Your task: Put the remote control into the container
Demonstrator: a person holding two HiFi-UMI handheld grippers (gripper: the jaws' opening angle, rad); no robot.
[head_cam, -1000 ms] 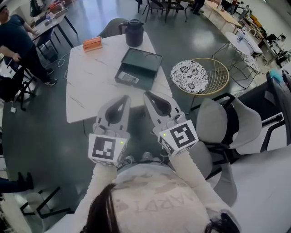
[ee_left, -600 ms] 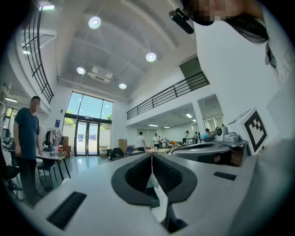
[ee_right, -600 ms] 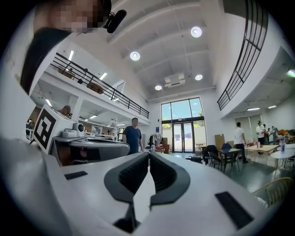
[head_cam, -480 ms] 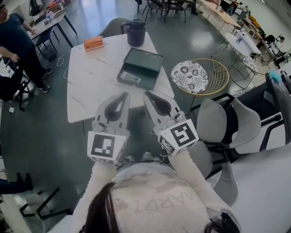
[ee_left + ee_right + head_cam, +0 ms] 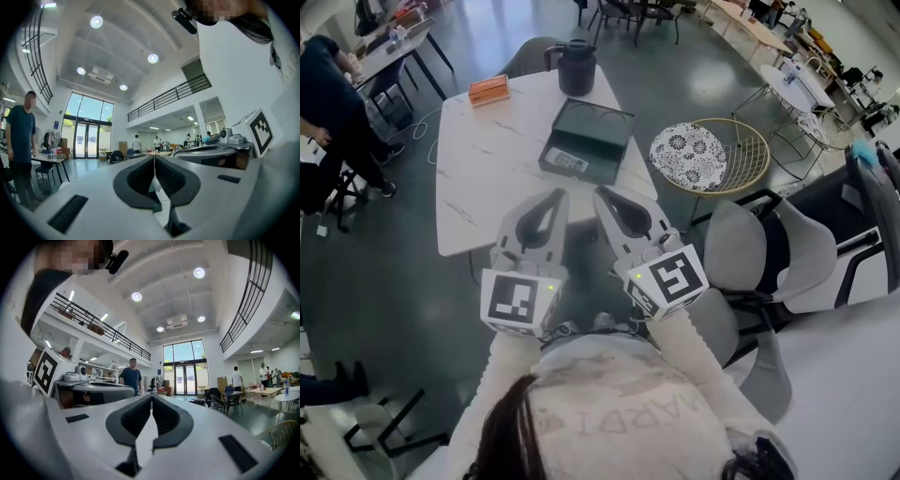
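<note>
In the head view a dark green open container (image 5: 598,130) lies on the white marble table (image 5: 487,169). A small dark object with a pale label (image 5: 569,162), possibly the remote control, rests at the container's near edge. My left gripper (image 5: 555,196) and right gripper (image 5: 601,195) are side by side close to my chest, below the table's near edge and apart from the container. Both are shut with nothing in them. In the left gripper view the left gripper (image 5: 154,157) points out into the hall, and in the right gripper view the right gripper (image 5: 151,397) does the same.
A dark kettle (image 5: 577,66) and an orange box (image 5: 488,89) stand at the table's far end. A gold wire chair (image 5: 748,155) with a patterned cushion (image 5: 690,157) is right of the table. Grey chairs (image 5: 769,253) crowd my right. A person (image 5: 333,103) stands at the left.
Both grippers stay where they were, still shut. The person at the left has shifted slightly, and the view has moved a little.
</note>
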